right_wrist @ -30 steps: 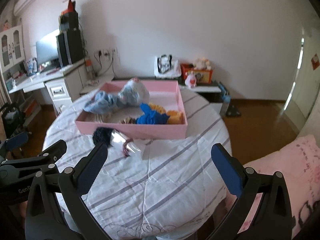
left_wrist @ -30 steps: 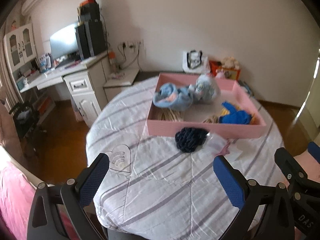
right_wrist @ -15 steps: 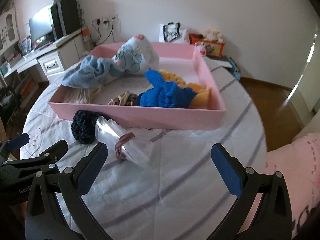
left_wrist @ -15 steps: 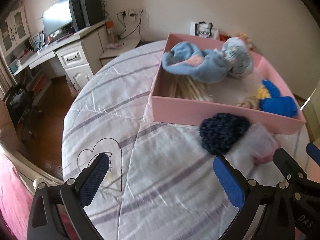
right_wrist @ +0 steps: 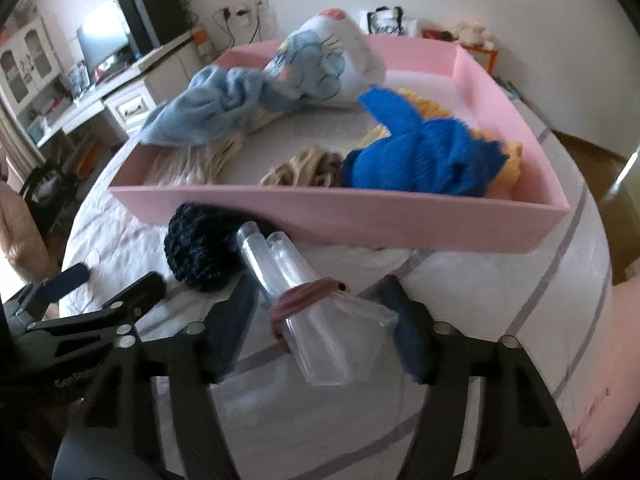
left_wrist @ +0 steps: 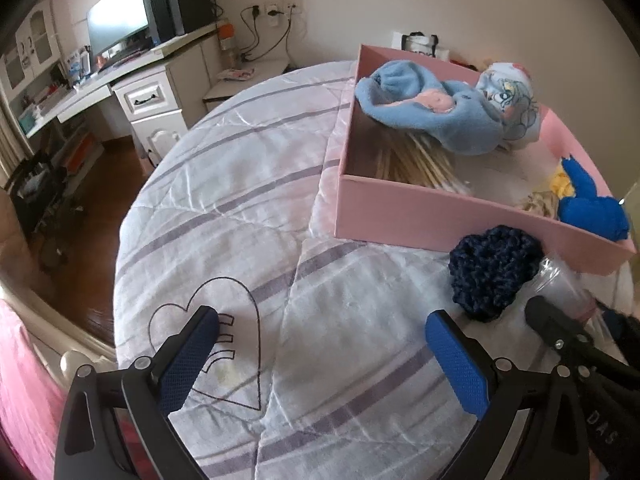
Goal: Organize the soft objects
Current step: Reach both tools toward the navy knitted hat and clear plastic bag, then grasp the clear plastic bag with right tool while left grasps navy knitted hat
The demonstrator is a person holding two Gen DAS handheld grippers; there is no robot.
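Straddling the clear plastic bag banded with a brown hair tie [right_wrist: 316,320], the right hand-held gripper [right_wrist: 320,328] has just been closing; contact is unclear. The left hand-held gripper [left_wrist: 320,352] gapes empty. Beyond lie a navy knitted ball [right_wrist: 200,248], then the pink rectangular tray [right_wrist: 360,220].

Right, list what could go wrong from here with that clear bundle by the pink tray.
1. The right gripper has just been closing around the clear plastic bundle tied with a brown hair band; slick plastic might slip out, or the band slide off.
2. The dark navy knitted ball touches the bundle, so lifting may drag it along.
3. The left gripper hangs open close beside; the two could collide.
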